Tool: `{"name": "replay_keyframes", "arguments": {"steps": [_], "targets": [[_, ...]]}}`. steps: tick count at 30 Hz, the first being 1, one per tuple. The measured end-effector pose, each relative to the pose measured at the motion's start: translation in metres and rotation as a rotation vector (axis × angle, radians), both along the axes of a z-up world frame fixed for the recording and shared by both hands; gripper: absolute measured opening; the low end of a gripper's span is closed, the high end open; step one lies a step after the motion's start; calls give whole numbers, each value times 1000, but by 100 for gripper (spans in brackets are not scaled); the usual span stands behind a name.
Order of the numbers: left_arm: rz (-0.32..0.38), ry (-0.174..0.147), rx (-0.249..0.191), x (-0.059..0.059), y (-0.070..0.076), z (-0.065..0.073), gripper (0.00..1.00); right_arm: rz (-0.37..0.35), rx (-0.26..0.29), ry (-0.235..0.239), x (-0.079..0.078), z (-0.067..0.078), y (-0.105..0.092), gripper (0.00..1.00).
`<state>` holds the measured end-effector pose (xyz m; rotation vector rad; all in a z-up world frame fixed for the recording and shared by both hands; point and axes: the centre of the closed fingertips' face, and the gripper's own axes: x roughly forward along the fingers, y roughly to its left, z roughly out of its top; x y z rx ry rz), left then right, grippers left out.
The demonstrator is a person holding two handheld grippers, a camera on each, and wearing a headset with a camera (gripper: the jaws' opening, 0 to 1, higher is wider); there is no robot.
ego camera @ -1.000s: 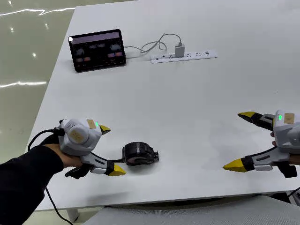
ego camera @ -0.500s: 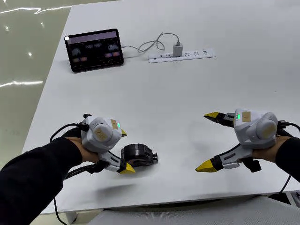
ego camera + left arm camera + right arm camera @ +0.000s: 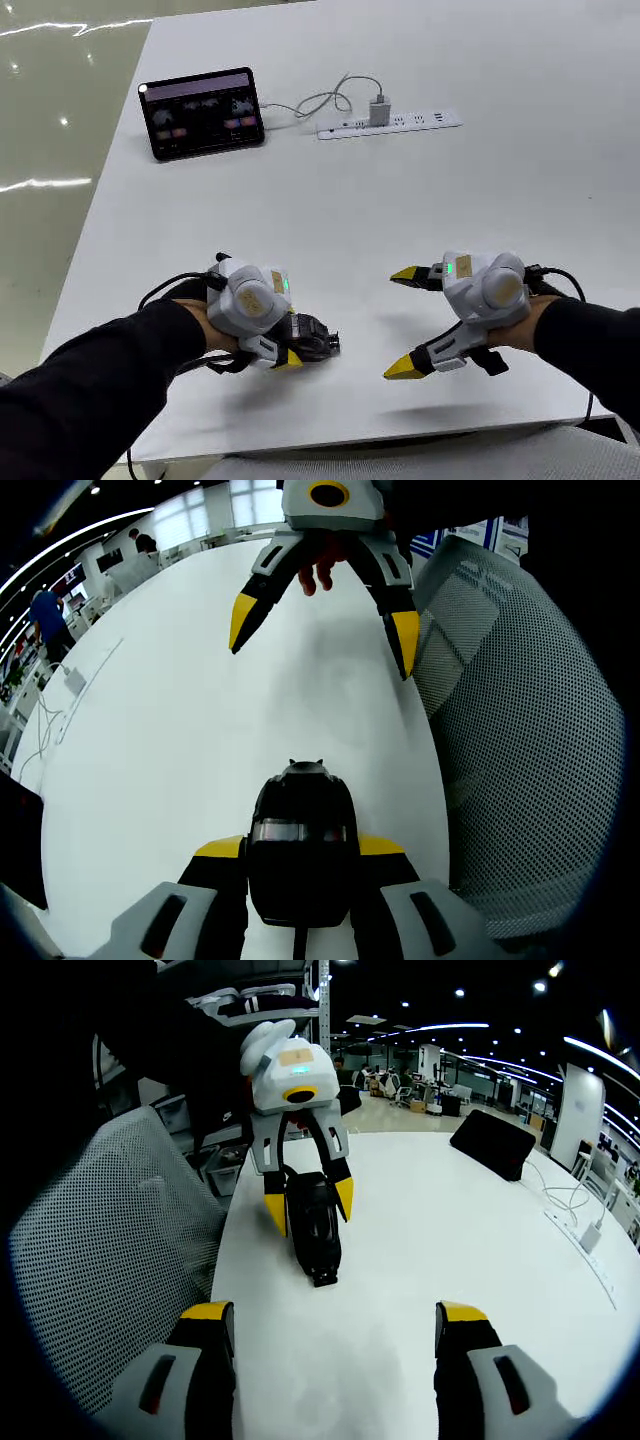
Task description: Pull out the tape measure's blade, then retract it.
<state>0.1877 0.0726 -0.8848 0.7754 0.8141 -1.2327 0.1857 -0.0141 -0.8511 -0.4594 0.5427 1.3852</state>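
Observation:
A black tape measure (image 3: 316, 341) lies on the white table (image 3: 400, 200) near its front edge, with its blade tip pointing right. My left gripper (image 3: 300, 346) has its yellow-tipped fingers pressed against both sides of the case. In the left gripper view the tape measure (image 3: 300, 820) sits squarely between the jaws of the left gripper (image 3: 300, 847). My right gripper (image 3: 403, 320) hovers a short way to the right, wide open and facing the tape measure's blade end. In its own view the right gripper (image 3: 335, 1318) is empty, and the tape measure (image 3: 314, 1232) lies ahead, held by the left gripper (image 3: 310, 1205).
A dark tablet (image 3: 203, 112) stands at the far left of the table. A white power strip (image 3: 390, 122) with a charger and cable lies beside it. A grey mesh chair (image 3: 520, 730) is close against the table's front edge.
My left gripper has slid right onto the tape measure and shut around its case. The right gripper has moved left toward it, still open.

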Motion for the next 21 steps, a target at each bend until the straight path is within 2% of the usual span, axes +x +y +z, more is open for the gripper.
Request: {"name": "replay_keyframes", "arguments": {"steps": [3, 6, 10, 13, 15, 16, 19, 21], "targets": [[6, 10, 1, 1, 1, 0, 35, 26, -11, 0, -1, -4, 11, 71], [-26, 10, -3, -2, 1, 0, 34, 55, -21, 2, -2, -8, 22, 64], [10, 20, -10, 1, 1, 0, 34, 83, -36, 3, -4, -15, 37, 56], [7, 19, -6, 0, 1, 0, 34, 100, -63, 3, -6, -25, 43, 50], [8, 24, -10, 0, 1, 0, 34, 120, -72, -18, -6, -31, 47, 39], [12, 28, -13, 0, 1, 0, 35, 122, -79, -13, -6, -34, 48, 35], [6, 33, -9, 0, 1, 0, 35, 143, -97, -16, -8, -39, 51, 34], [3, 37, -3, 0, 1, -1, 35, 148, -105, -16, -7, -41, 53, 29]]}}
